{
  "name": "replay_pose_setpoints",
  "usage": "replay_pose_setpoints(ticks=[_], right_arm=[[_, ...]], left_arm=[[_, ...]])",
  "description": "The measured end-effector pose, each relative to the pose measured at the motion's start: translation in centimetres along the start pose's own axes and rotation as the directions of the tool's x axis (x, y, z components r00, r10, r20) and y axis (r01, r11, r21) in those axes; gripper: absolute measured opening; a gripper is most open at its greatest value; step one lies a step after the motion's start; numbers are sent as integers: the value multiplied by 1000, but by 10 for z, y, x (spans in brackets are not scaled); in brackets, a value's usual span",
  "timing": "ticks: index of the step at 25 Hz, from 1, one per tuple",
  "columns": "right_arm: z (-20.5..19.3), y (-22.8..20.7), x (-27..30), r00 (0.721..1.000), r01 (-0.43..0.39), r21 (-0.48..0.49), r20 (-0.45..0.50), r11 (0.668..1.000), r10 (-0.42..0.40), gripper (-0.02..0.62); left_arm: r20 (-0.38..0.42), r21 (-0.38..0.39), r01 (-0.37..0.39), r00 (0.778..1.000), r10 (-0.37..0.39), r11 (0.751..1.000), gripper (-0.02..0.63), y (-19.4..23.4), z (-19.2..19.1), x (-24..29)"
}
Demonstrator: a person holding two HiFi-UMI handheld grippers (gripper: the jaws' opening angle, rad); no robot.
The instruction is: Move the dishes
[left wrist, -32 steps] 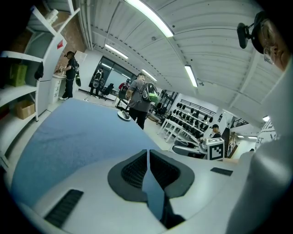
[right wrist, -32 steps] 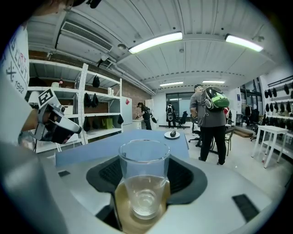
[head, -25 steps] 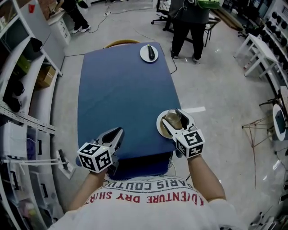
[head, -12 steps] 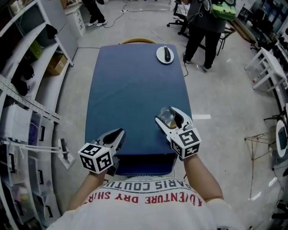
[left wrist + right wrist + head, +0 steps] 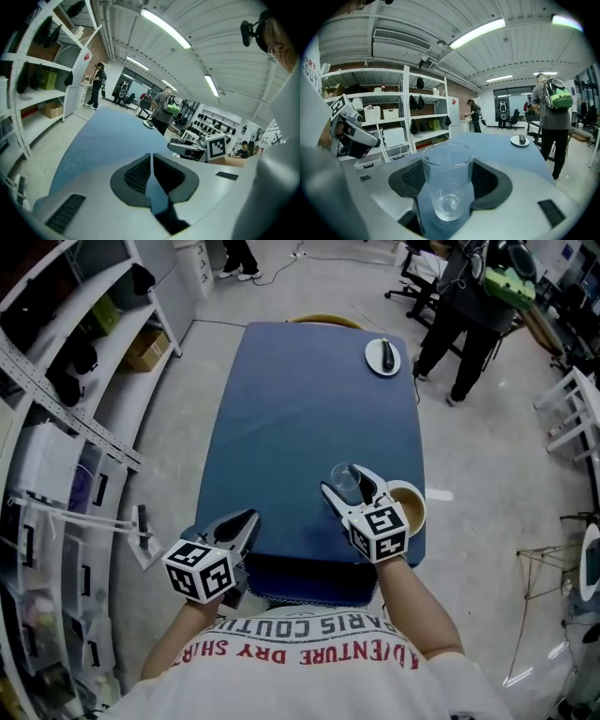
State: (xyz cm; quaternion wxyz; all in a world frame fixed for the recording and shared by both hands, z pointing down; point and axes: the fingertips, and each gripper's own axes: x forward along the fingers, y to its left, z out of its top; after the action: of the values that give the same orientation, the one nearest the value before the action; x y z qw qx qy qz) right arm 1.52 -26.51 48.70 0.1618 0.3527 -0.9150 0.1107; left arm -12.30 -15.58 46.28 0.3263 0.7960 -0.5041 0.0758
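Observation:
A clear empty glass [image 5: 343, 476] stands upright between the jaws of my right gripper [image 5: 347, 483], which is shut on it over the near right part of the blue table [image 5: 300, 418]. In the right gripper view the glass [image 5: 446, 187] fills the gap between the dark pads [image 5: 487, 180]. A tan plate [image 5: 412, 506] lies just right of that gripper at the table's right edge. At the far end sits a white plate [image 5: 382, 355] with a dark object on it. My left gripper [image 5: 241, 525] is shut and holds nothing at the table's near left corner.
Shelving [image 5: 66, 381] runs along the left of the table. A person [image 5: 478, 306] stands past the far right corner, with chairs behind. A white table [image 5: 572, 399] is at the right. The far white plate [image 5: 520, 140] shows small in the right gripper view.
My right gripper has carried the glass leftward off the tan plate, which stays at the table's right edge. The left gripper has held its place.

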Motion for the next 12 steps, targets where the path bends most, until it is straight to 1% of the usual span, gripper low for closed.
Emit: replay_pose_setpoints(ticks=[7, 12], right_arm=[[-12, 6, 21, 999, -15, -31, -36, 999, 13, 291], [-21, 10, 26, 998, -20, -53, -53, 998, 17, 291]], left_arm=[[20, -29, -51, 998, 51, 998, 41, 20, -2, -15], [24, -40, -59, 998, 60, 997, 41, 27, -2, -18]])
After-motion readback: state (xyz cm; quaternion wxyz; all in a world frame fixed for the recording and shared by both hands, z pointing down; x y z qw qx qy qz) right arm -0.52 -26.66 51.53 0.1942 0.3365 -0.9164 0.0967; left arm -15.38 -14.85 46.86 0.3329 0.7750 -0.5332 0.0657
